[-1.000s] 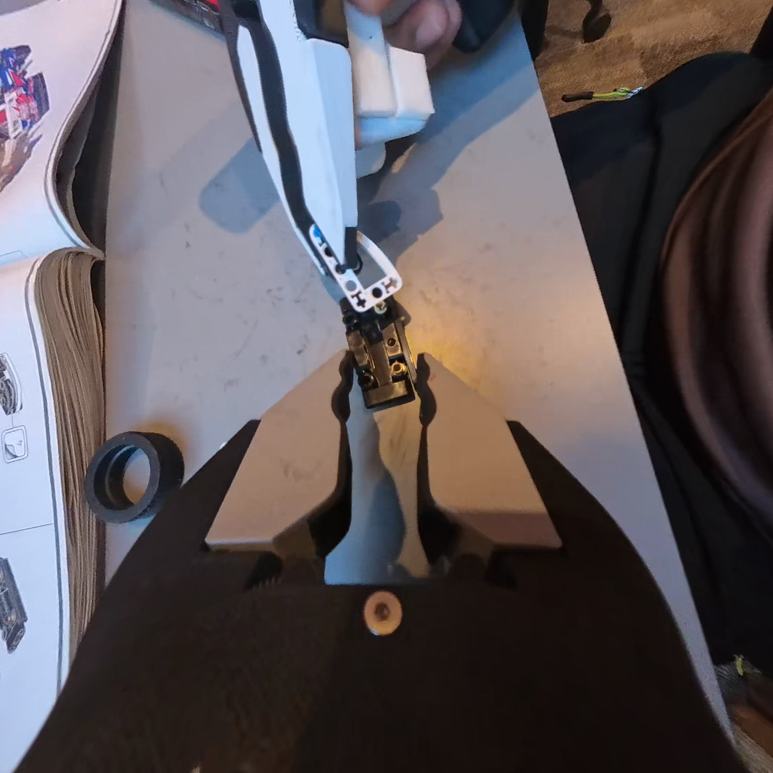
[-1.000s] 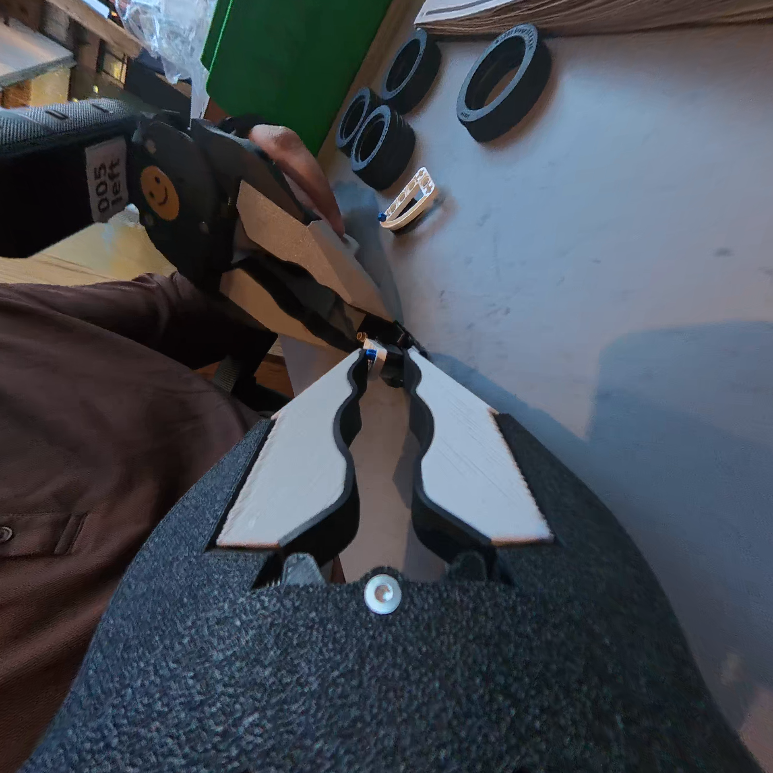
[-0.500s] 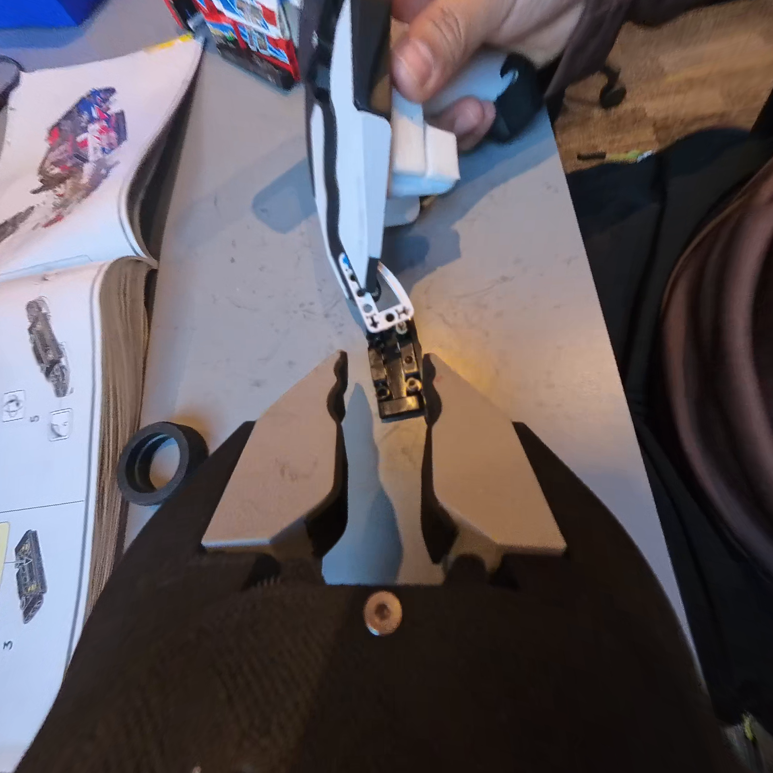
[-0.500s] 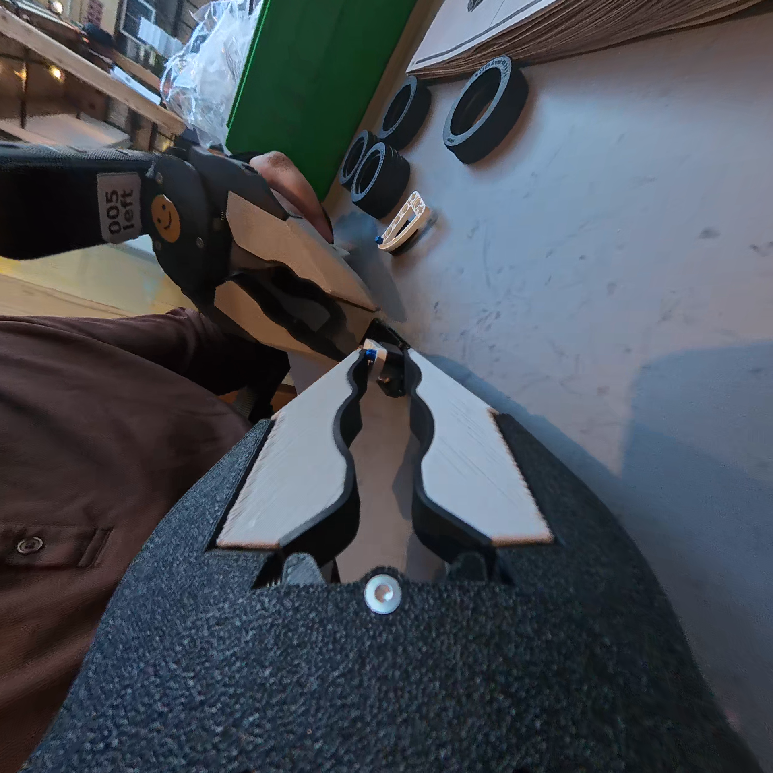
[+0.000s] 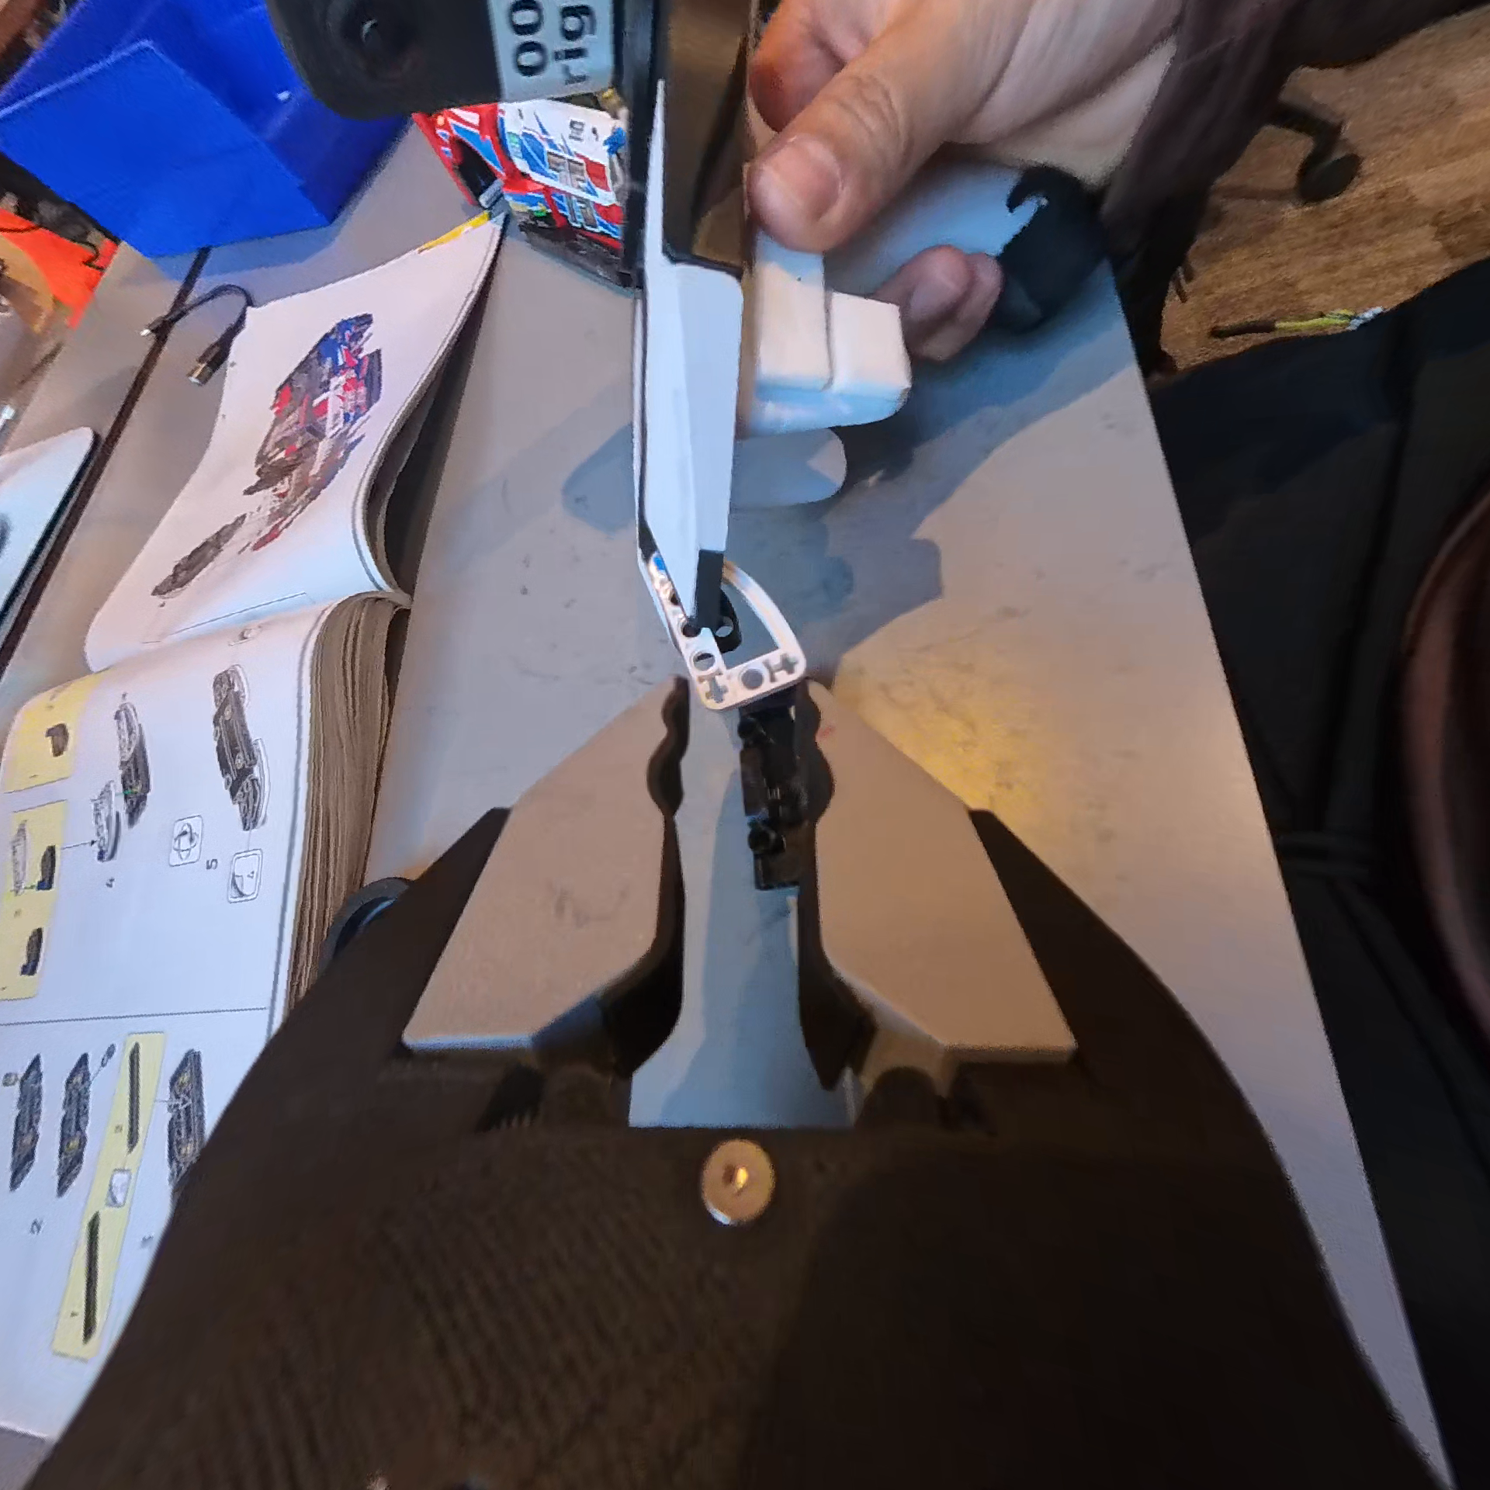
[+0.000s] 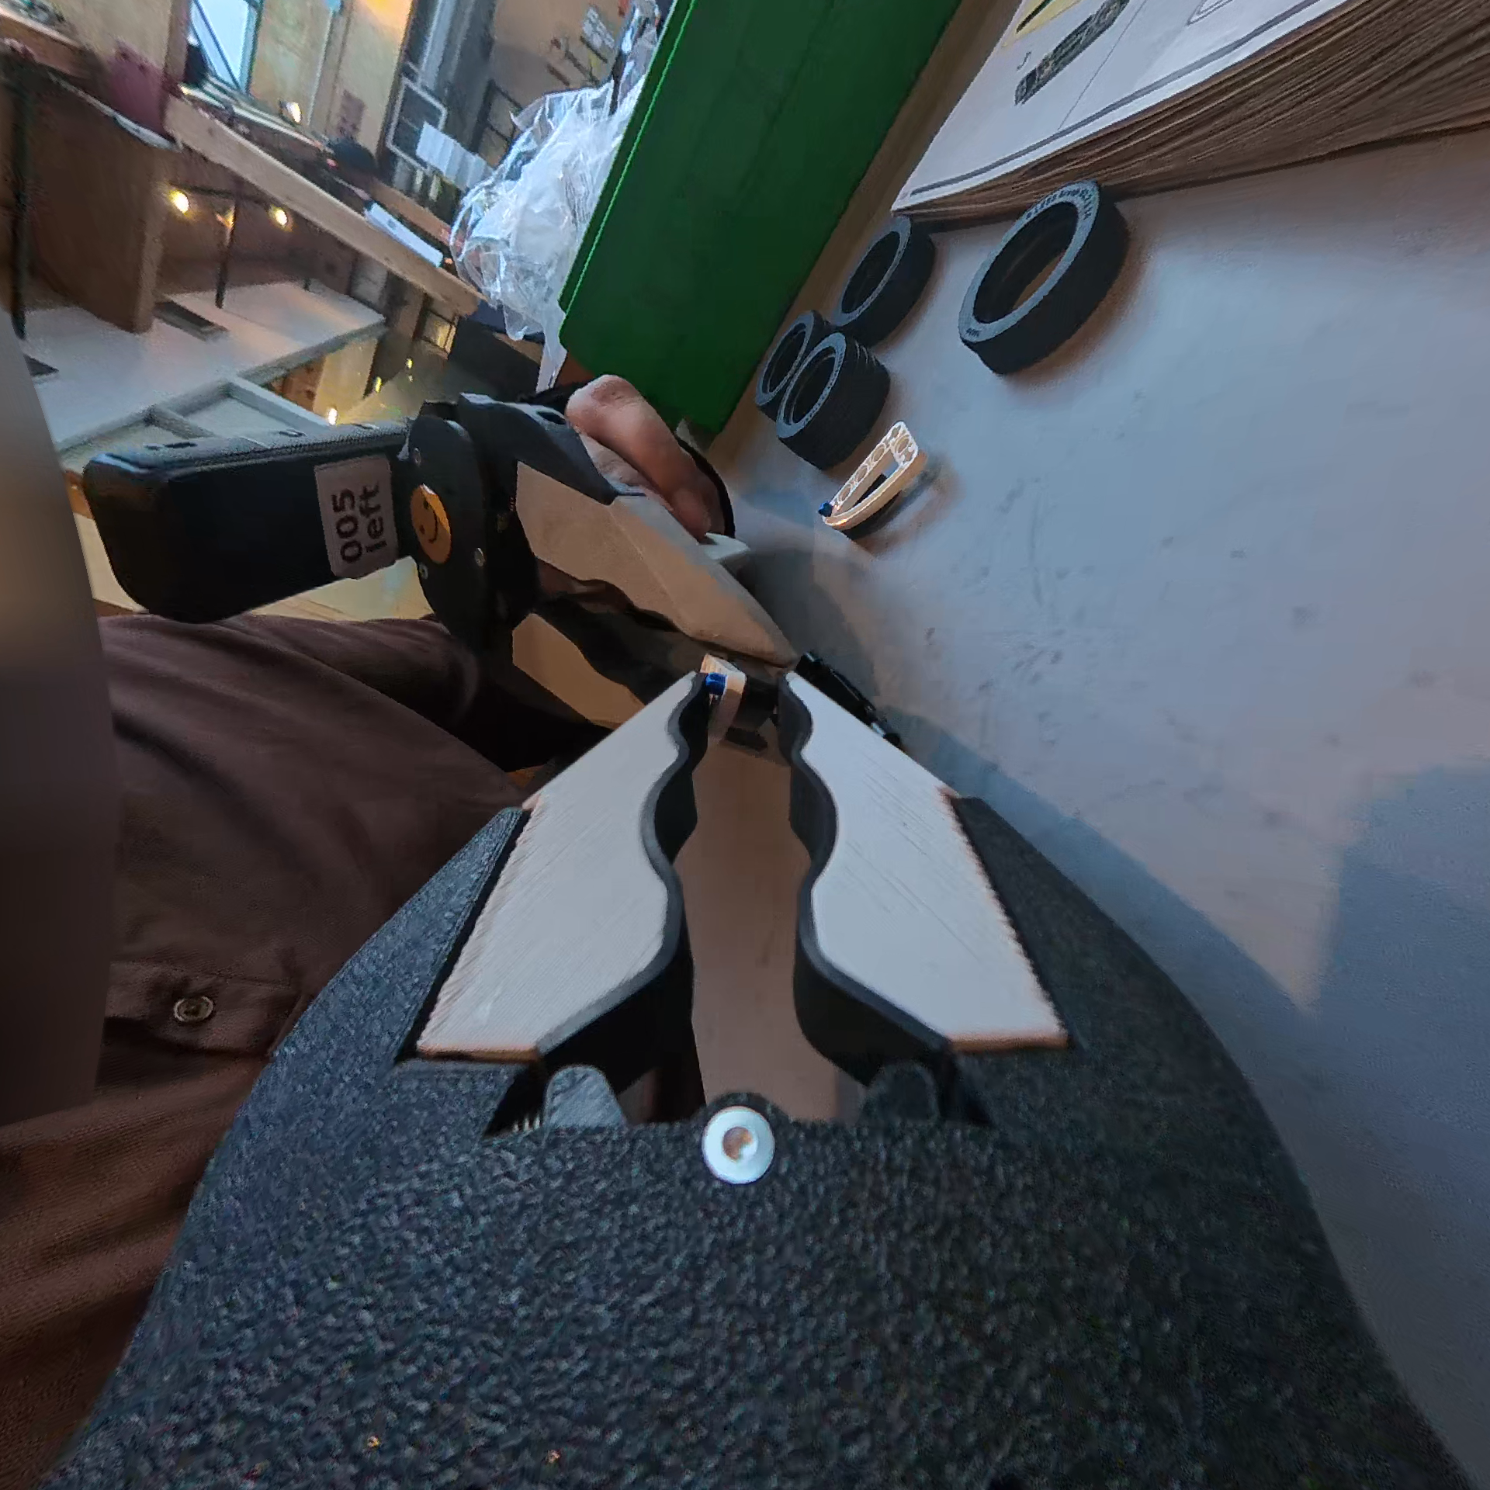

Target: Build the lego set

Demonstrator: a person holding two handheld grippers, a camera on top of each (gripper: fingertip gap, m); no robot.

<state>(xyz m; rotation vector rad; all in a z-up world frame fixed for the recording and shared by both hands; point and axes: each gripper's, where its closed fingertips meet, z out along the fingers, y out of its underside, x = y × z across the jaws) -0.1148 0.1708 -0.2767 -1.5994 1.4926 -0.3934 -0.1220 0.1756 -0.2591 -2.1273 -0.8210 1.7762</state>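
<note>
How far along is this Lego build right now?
Early. Done: only a small black sub-assembly, beside the left gripper's right finger; grip unclear. In hand: the right gripper pinches a white frame piece at the assembly's end. Left: a second white frame and four black tyres lie loose beside the open instruction book.

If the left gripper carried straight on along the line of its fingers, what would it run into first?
Most likely the white frame piece held by the right gripper. It sits just past the left gripper, right at the tip of the black lego block it carries. Depth is hard to judge.
</note>
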